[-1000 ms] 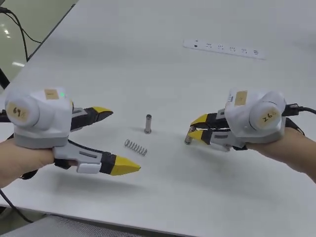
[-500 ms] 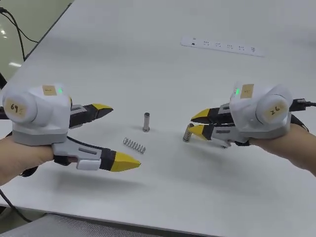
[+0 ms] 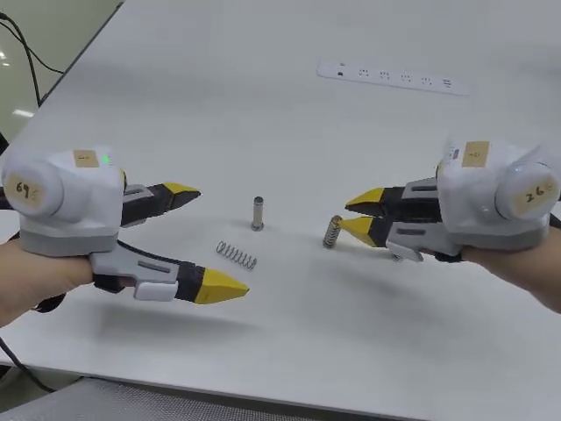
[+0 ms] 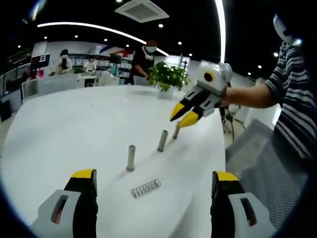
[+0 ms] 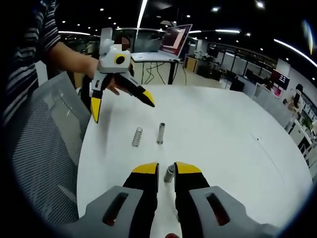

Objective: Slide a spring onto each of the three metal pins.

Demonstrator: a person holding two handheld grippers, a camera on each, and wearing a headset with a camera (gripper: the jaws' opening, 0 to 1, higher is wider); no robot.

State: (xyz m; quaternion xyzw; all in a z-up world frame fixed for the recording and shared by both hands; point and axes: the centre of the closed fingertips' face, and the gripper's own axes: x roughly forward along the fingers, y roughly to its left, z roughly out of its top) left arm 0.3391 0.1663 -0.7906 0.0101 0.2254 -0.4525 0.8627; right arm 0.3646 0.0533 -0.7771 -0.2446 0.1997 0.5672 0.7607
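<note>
Next, lower the left claw, wide open and empty, over the loose spring lying flat on the bench just beside the bare pin, and close lightly across the coil's middle so it neither bends nor rolls. Hold the right claw, parted only narrowly and gripping nothing, clear of the spring-fitted pin just beyond its tips; align the spring's bore with the bare pin before lowering
</note>
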